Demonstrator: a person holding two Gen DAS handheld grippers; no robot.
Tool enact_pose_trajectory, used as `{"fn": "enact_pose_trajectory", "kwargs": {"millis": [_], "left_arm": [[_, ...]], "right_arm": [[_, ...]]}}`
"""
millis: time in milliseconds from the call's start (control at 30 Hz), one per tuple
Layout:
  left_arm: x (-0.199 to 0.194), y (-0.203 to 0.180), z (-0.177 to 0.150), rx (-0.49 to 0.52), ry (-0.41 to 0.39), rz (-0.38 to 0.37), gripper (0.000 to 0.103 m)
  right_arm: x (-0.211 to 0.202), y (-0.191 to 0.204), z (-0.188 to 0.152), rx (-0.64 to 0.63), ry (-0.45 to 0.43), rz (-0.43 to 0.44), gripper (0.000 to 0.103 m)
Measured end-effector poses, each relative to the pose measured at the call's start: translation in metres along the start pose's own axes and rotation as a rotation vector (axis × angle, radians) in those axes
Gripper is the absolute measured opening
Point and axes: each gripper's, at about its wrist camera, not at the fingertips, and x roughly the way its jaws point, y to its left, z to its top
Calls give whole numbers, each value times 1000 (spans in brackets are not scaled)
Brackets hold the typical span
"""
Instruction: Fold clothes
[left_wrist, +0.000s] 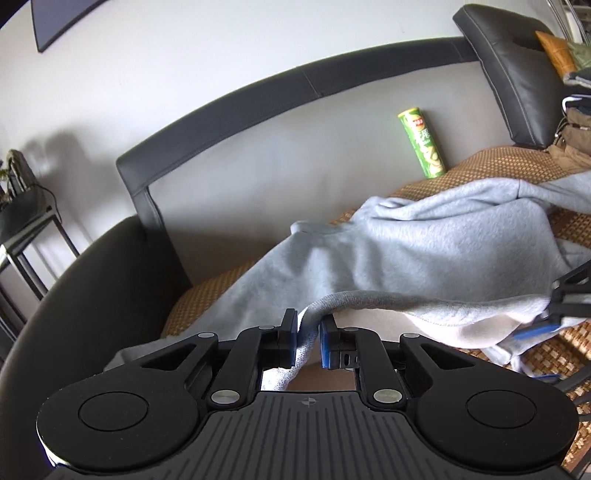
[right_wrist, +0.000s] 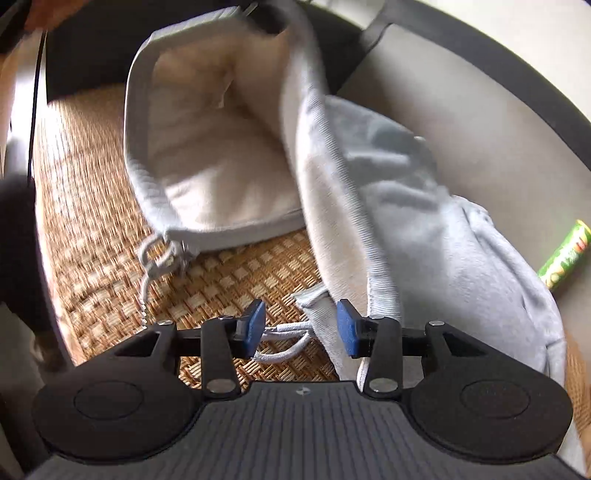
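A light grey hoodie (left_wrist: 424, 243) lies spread over the woven mat (left_wrist: 207, 299) on a sofa seat. My left gripper (left_wrist: 309, 341) is shut on the hoodie's ribbed hem and holds it lifted off the mat. In the right wrist view the hoodie (right_wrist: 424, 221) shows its pale inside and its hood (right_wrist: 214, 155), with white drawstrings (right_wrist: 159, 258) hanging. My right gripper (right_wrist: 301, 326) is open, with its jaws on either side of a hem corner and a drawstring. The right gripper also shows in the left wrist view (left_wrist: 554, 310) at the hoodie's right edge.
A green crisp tube (left_wrist: 423, 142) stands against the sofa back; it also shows in the right wrist view (right_wrist: 563, 258). The dark leather sofa arm (left_wrist: 92, 295) is at the left. A pile of clothes (left_wrist: 572, 122) sits at the far right. A small metal side table (left_wrist: 26, 236) stands beyond the arm.
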Motion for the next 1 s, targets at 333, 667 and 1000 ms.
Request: {"fn": "enact_pose_trajectory", "kwargs": {"millis": [333,667,1000], "left_arm": [[2,2,-26,0,72,-50,18],[-16,-18,-80,57,176,-87,40],[-45,-56,-113,125,158,-221,45]], "right_arm": [[-38,-17,12,164,-107,171,0],[-13,15,-1,-48,-11,102,1],[-10,-47,17,138,-47,-41,11]]}}
